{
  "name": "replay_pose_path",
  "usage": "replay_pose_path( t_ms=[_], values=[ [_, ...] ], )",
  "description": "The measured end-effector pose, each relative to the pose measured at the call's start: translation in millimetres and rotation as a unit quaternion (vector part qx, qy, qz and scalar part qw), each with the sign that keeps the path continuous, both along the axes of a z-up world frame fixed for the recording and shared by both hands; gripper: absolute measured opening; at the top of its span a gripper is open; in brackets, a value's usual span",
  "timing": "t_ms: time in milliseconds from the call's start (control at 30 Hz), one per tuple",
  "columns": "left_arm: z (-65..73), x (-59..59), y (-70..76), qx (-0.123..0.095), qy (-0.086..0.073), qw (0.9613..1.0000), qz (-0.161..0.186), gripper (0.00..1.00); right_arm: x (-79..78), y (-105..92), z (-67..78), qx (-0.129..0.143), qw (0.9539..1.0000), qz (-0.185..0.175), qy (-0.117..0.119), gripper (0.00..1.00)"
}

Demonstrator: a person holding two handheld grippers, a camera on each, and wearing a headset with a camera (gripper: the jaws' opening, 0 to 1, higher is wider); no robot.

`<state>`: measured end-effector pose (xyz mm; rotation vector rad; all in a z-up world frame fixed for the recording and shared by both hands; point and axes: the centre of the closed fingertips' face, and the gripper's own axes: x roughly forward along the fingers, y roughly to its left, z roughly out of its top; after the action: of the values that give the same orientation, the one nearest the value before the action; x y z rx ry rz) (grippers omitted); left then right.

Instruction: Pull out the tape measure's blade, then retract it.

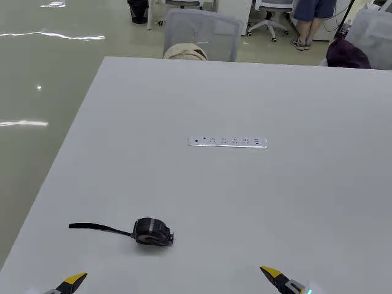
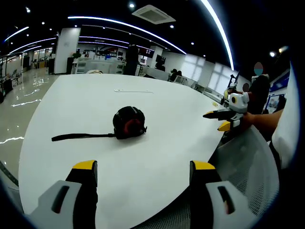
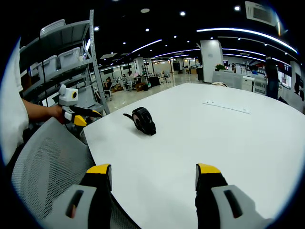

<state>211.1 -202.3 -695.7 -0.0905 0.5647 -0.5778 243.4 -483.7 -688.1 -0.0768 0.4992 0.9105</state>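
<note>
The large white table (image 1: 245, 202) takes most of the head view. A grey mesh chair back (image 3: 43, 176) stands at its near edge, below the grippers. The left gripper (image 2: 143, 164) and the right gripper (image 3: 155, 167) both hang at this edge, jaws wide apart, holding nothing. A white power strip (image 1: 227, 142) lies flat near the middle of the table. The black tape measure (image 1: 152, 232) lies near the front edge, ahead of the left gripper, apart from both. Its black strap (image 1: 98, 228) lies stretched out to the left.
</note>
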Motion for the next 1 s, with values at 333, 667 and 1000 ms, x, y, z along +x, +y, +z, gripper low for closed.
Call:
replay_pose_path(
  t_ms=[333,667,1000],
  values=[
    [-1.7,3.2,0.3,0.004,0.003,1.0000,-0.004,0.78,1.3,4.3,-0.2,0.006,1.0000,0.008,0.001,0.71],
    [-2.3,9.2,-1.5,0.005,0.006,0.9999,-0.009,0.77,5.0,4.5,-2.1,0.009,0.9999,0.013,0.003,0.70],
    [-3.4,16.8,-1.0,0.023,0.007,0.9995,-0.021,0.76,12.8,6.3,-2.6,0.009,0.9998,0.019,0.002,0.69]
  ],
)
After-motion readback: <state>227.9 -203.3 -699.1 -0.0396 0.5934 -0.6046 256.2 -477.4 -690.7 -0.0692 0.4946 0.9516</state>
